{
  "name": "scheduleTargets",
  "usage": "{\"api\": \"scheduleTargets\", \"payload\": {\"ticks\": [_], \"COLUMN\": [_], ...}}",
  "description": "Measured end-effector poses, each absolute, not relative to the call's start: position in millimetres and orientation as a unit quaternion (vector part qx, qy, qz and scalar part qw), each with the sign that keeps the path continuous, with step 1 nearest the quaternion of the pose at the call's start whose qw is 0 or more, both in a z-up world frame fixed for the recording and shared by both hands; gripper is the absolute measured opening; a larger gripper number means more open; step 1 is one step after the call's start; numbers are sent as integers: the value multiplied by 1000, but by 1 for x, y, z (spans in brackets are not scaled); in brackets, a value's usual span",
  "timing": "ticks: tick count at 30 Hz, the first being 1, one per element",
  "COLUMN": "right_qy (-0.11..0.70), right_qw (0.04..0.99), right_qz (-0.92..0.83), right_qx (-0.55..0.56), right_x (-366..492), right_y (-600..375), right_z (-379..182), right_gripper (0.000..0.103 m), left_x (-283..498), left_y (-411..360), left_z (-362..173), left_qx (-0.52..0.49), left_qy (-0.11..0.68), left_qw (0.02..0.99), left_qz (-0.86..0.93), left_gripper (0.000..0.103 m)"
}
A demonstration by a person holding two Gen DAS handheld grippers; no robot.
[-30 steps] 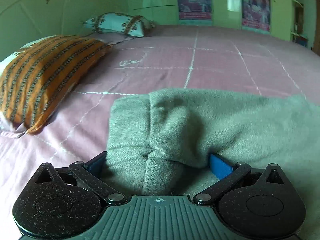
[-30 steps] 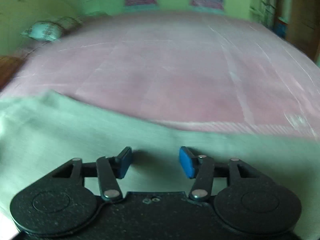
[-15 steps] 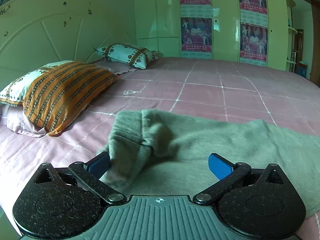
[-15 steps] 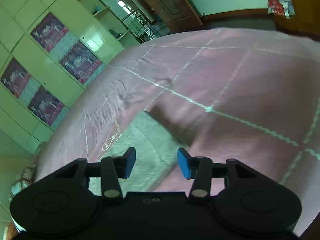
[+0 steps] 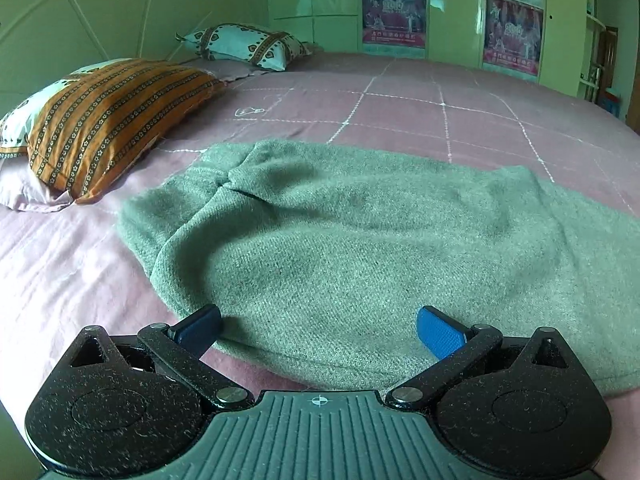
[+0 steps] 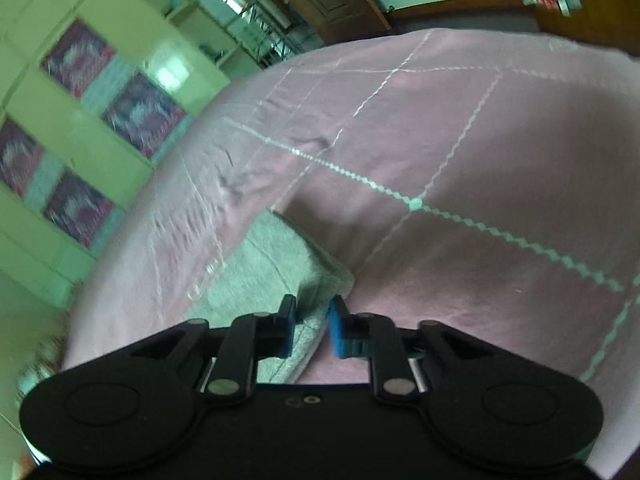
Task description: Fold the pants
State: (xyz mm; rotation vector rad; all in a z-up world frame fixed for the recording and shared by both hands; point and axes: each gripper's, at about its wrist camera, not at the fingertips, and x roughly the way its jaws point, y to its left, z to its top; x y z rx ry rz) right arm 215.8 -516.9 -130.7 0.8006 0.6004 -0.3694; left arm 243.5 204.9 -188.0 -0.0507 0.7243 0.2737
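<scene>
The grey-green pants [image 5: 352,248] lie spread on the pink bed, with a bunched fold at their far left. My left gripper [image 5: 318,330] is open and empty, its blue pads just over the near edge of the pants. In the right wrist view the hem end of the pants [image 6: 272,268] lies flat on the bed. My right gripper [image 6: 312,326] has closed to a narrow gap around the corner of that hem, with fabric between the pads.
A pink quilted bedspread [image 5: 440,112] covers the bed. An orange striped pillow [image 5: 100,120] and a white patterned pillow [image 5: 244,44] lie at the far left by the headboard. Green wardrobes with posters [image 5: 394,12] stand behind the bed.
My left gripper let go of the bunched fabric and drew back; the pants settled flat. My right gripper swung to the hem end and narrowed its jaws on the corner.
</scene>
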Motion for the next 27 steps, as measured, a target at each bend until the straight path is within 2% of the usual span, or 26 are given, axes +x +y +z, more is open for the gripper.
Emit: {"api": "scheduleTargets", "payload": {"ticks": [4, 6, 10, 11, 13, 14, 15, 17, 23, 25, 27], "right_qy": [295, 285, 227, 234, 331, 324, 307, 281, 273, 280, 282], "right_qw": [874, 883, 899, 897, 858, 857, 864, 872, 872, 869, 862], "right_qz": [-148, -145, -126, -132, -162, -153, -149, -159, -148, -149, -152], "right_qx": [358, 344, 352, 350, 357, 369, 371, 369, 377, 380, 393], "right_x": [229, 231, 221, 223, 239, 236, 229, 216, 198, 200, 202], "right_y": [-513, -513, -514, -517, -527, -530, -532, -531, -531, -531, -531], "right_z": [-125, -112, -99, -110, -149, -156, -152, -144, -145, -149, -151], "right_gripper": [1, 0, 0, 0, 1, 1, 2, 21, 21, 21, 21], "left_x": [245, 244, 254, 252, 250, 249, 250, 249, 241, 247, 242], "left_y": [202, 205, 223, 229, 243, 247, 246, 242, 249, 276, 293], "left_z": [-179, -171, -188, -192, -197, -198, -198, -199, -189, -198, -189], "left_qx": [0, 7, -15, -39, -96, -110, -105, -93, -43, -99, -144], "left_qy": [339, 313, 374, 372, 376, 375, 375, 373, 332, 358, 338], "left_qw": [929, 936, 913, 914, 909, 908, 908, 911, 920, 903, 896], "left_qz": [148, 161, 160, 158, 155, 153, 152, 151, 206, 218, 250], "left_gripper": [103, 103, 103, 103, 103, 103, 103, 103, 103, 103, 103]}}
